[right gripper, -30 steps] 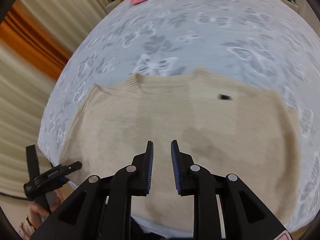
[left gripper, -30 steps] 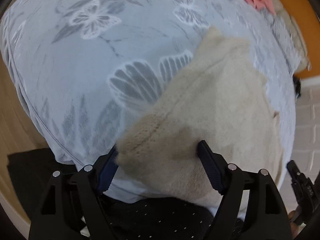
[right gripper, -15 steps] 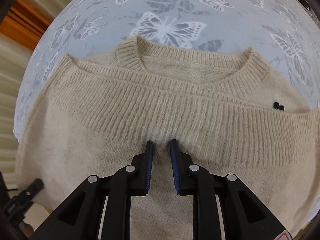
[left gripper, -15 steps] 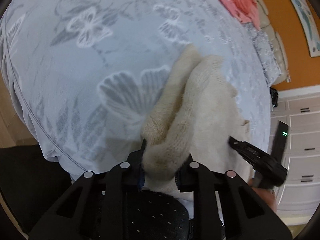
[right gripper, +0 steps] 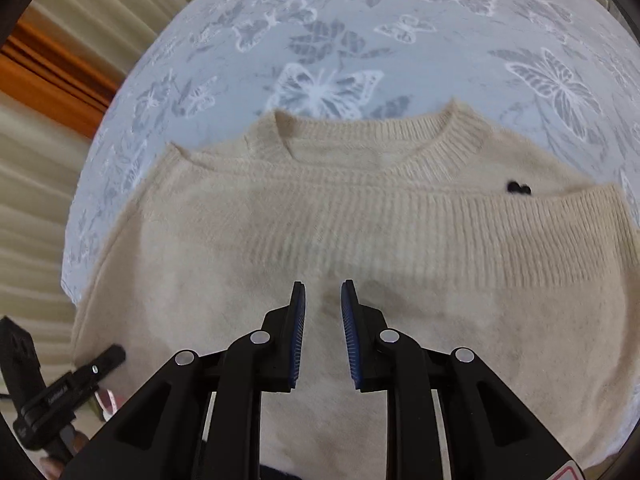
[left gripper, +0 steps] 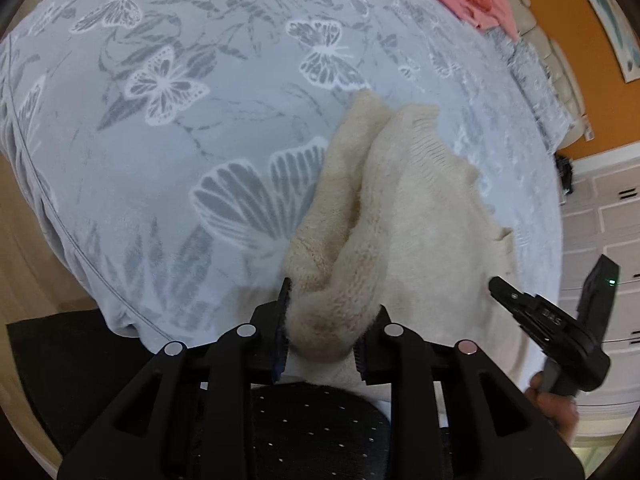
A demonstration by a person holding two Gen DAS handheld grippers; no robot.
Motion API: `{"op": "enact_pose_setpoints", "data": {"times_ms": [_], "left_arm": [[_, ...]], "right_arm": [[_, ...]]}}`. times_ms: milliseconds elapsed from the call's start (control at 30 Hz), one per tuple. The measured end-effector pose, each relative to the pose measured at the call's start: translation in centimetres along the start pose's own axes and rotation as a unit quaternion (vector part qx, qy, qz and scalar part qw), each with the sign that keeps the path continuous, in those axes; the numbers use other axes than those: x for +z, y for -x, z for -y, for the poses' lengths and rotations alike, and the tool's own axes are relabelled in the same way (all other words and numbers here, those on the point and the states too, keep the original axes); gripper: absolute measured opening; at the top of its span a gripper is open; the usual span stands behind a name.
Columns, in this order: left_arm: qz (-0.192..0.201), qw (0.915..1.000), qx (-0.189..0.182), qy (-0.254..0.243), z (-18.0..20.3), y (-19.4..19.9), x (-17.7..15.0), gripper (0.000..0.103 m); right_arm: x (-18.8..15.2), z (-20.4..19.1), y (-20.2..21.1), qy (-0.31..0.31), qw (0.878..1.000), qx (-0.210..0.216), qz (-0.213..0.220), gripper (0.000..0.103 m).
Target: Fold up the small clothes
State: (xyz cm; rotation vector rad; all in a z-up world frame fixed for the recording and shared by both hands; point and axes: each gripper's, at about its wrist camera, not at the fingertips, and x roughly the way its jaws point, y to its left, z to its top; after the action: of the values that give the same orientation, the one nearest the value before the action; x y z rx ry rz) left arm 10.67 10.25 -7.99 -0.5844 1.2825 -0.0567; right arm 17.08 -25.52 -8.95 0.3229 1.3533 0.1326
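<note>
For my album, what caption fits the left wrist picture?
Left tongs pinch a bunched cream sweater on the butterfly bedspread.

a bedroom at home: a big bed with a butterfly bedspread (left gripper: 168,128), curtains (right gripper: 44,184), white drawers (left gripper: 608,216).

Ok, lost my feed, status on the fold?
Left gripper shut on sweater edge. Right gripper jaws slightly apart, holding nothing, over sweater. Nothing in the way.
</note>
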Motion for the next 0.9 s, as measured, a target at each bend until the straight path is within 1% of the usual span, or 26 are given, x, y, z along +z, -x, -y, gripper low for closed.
{"op": "enact_pose_setpoints", "data": {"times_ms": [100,167,300,467,533,633,733,767,800,867,900], "left_arm": [[-0.002,0.9998,0.019,-0.010,0.1,-0.5,0.0,0.025],[-0.004,0.9997,0.024,-0.009,0.1,-0.9,0.1,0.027],[-0.010,0.9995,0.031,0.001,-0.7,-1.7,0.2,0.030],[-0.010,0.9991,0.041,0.000,-0.7,-2.7,0.4,0.036],[-0.011,0.9992,0.037,0.005,-1.0,-3.1,0.5,0.037],[-0.017,0.9993,0.013,0.029,-1.8,-3.7,0.9,0.036],[-0.025,0.9981,-0.008,0.056,-2.7,-3.9,1.4,0.031],[-0.029,0.9975,-0.012,0.063,-2.8,-3.8,1.4,0.027],[-0.030,0.9972,-0.013,0.067,-2.7,-3.5,1.4,0.025],[-0.019,0.9975,-0.018,0.065,-1.9,-2.0,1.2,0.024],[-0.007,0.9982,-0.022,0.054,-1.1,-1.0,1.0,0.024]], "right_arm": [[0.3,0.3,-1.1,0.002,1.000,-0.011,-0.015,0.020],[0.5,0.0,-2.2,0.006,1.000,-0.018,-0.024,0.020],[0.8,-0.6,-3.2,0.020,0.999,-0.030,-0.029,0.024],[1.1,-0.3,-3.8,0.017,0.999,-0.022,-0.032,0.025],[1.1,-0.3,-3.9,0.013,0.999,-0.020,-0.032,0.025],[1.2,-0.3,-4.1,0.018,0.999,-0.026,-0.035,0.026],[1.6,-0.7,-4.5,0.024,0.998,-0.032,-0.040,0.027],[1.7,-0.9,-4.7,0.026,0.998,-0.036,-0.045,0.027],[1.9,-0.9,-4.7,0.026,0.998,-0.034,-0.049,0.027],[2.2,-0.7,-4.2,0.019,0.998,-0.021,-0.048,0.027],[2.1,-0.2,-3.2,0.003,0.999,0.001,-0.037,0.027]]}}
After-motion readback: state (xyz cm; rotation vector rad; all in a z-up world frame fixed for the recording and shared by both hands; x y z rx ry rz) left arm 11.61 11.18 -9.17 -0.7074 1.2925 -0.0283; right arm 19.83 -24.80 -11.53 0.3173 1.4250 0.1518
